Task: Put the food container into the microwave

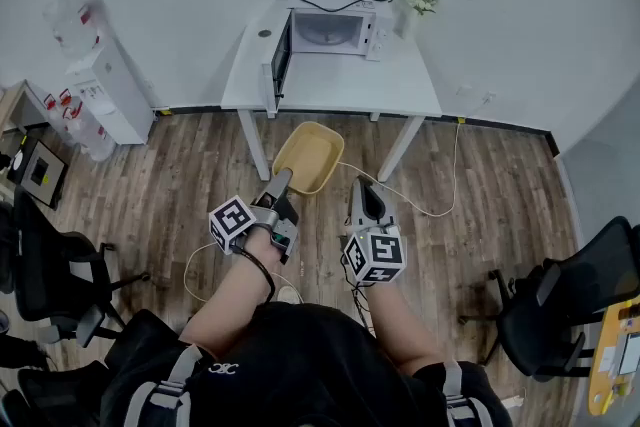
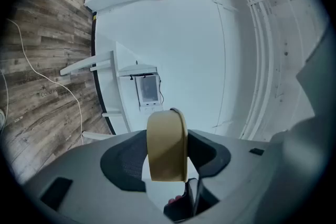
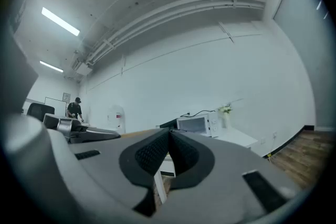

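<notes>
Carry step: my left tongs (image 1: 282,181) clamped on rim of yellow container (image 1: 311,155), held mid-frame over wood floor (image 1: 490,185), well short of desk (image 1: 405,87). My right tongs (image 1: 363,187) pressed together, nothing in them. Microwave (image 1: 335,31) upper centre on white desk, door (image 1: 281,55) swung open at its left. Next, I judge: step closer, raise container to cavity height, slide in level past door. Room: white walls, cable (image 1: 432,207) trailing on floor, office chair (image 1: 45,260) at lower left
</notes>
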Motion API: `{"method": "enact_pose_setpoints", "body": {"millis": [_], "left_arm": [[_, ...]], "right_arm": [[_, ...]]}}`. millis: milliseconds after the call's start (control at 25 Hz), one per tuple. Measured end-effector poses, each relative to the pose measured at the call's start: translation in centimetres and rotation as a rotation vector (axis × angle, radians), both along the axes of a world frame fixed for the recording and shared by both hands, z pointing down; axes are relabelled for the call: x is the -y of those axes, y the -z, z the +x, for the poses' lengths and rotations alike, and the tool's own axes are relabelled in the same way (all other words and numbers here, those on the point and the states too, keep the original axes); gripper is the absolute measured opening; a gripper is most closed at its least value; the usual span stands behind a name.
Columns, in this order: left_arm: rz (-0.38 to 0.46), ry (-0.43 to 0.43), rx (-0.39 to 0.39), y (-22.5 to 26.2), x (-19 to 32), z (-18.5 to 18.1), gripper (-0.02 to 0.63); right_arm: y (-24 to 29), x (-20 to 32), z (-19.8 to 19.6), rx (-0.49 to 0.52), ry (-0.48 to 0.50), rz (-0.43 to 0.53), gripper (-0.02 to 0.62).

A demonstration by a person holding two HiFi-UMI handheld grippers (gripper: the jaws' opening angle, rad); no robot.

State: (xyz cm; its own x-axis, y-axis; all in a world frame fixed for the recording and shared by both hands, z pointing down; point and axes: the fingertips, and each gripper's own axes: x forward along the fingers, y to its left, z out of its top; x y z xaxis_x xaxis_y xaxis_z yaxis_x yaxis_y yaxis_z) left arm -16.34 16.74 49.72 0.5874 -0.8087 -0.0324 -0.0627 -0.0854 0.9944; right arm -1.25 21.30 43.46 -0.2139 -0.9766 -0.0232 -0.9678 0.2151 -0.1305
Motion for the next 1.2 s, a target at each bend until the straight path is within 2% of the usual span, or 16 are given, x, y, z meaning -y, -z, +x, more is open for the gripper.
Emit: {"method": "enact_pose_setpoints", "body": {"millis": [520,1200], "left_arm": [[-0.018,-0.009,-0.014,-1.1,2.0,-2.0,0.229],[0.015,-0.106,-0.005,-0.9,11.3,-4.4,0.229]], "right_arm": [[-0.5,1.9,-2.5,-0.024,-0.004,-0.006,0.000],[-1.1,9.6,-5.9,-0.034,-0.081,-0.004,0.000]]}}
